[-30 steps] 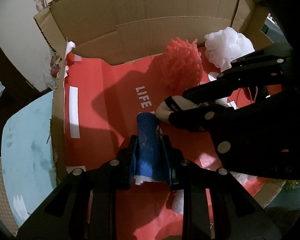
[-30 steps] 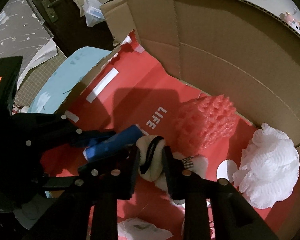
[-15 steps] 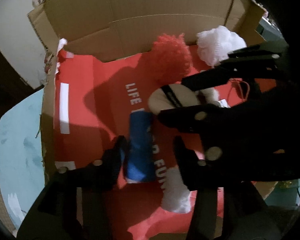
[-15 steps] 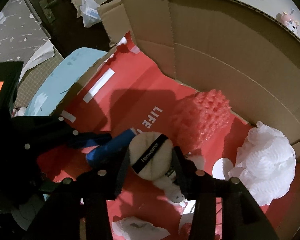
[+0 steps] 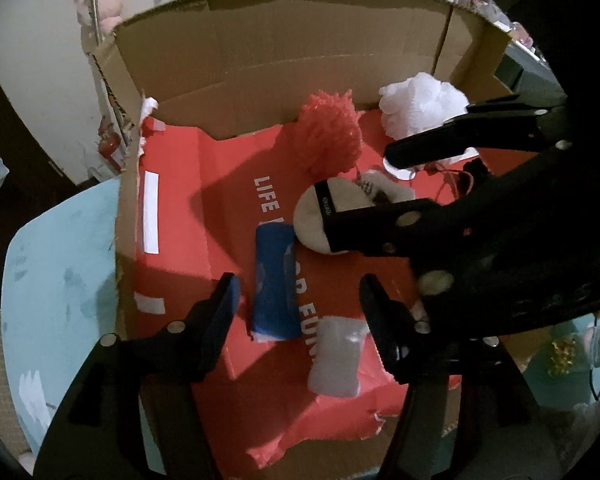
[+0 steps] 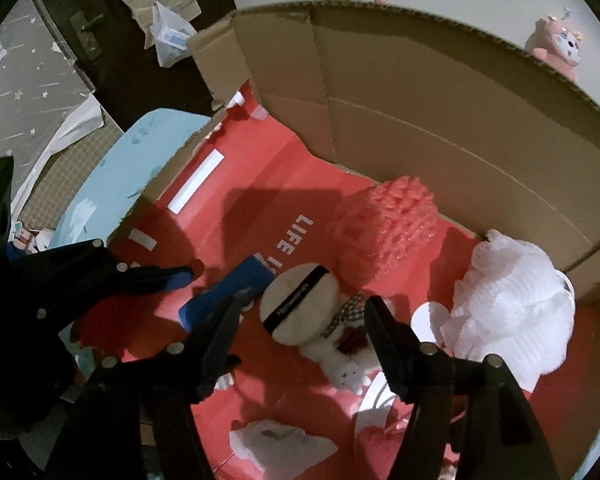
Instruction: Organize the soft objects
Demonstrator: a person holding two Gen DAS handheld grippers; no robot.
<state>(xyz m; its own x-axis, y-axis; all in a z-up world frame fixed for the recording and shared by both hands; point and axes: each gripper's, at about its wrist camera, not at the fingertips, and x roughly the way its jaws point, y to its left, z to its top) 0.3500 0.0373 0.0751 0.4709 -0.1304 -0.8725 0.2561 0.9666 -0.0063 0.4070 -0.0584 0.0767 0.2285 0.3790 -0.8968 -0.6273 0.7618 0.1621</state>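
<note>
Left wrist view has the left gripper with jaws wide apart and empty, the blue rolled cloth lying free between them on the red floor of the open cardboard box. Right gripper is likewise spread, straddling a round cream powder puff with a black band resting on a small white plush toy. Toward the far wall sit a coral mesh pouf and white mesh pouf. Most soft items seem boxed already; what remains outside is hidden.
</note>
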